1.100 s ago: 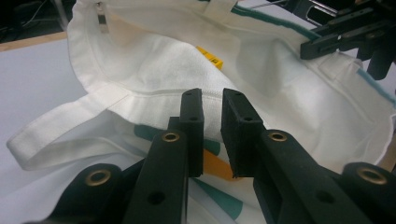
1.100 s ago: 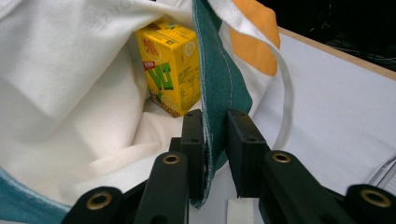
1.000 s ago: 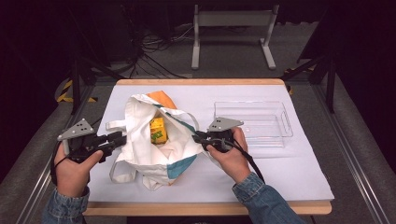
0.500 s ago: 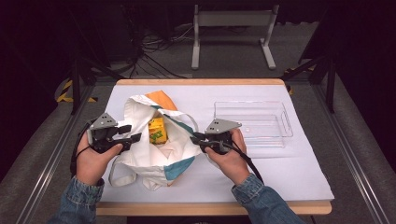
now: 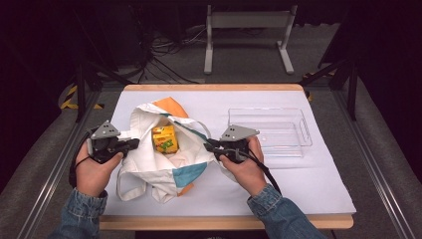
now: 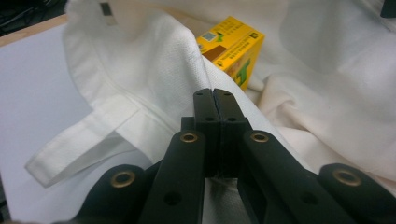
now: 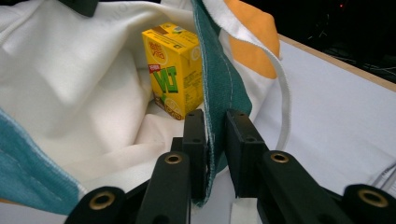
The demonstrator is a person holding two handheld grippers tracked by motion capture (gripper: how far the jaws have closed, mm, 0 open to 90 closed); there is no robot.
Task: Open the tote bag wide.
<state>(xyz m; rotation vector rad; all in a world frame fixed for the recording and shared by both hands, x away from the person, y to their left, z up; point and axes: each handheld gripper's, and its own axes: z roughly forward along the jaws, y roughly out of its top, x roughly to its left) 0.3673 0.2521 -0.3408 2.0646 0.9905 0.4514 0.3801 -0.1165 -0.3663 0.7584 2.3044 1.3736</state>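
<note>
On the tabletop we see the bag with its mouth spread. The left gripper has come in from the table's edge within the last second and is now clenched on the bag's left rim; the right gripper pinches the teal right rim as before. We judge the opening ready for unloading. The clear tray waits empty beside the right hand. The yellow carton stands inside the bag, unobstructed.

The cloth bag is white with teal and orange patches (the carton inside is yellow with green lettering).
</note>
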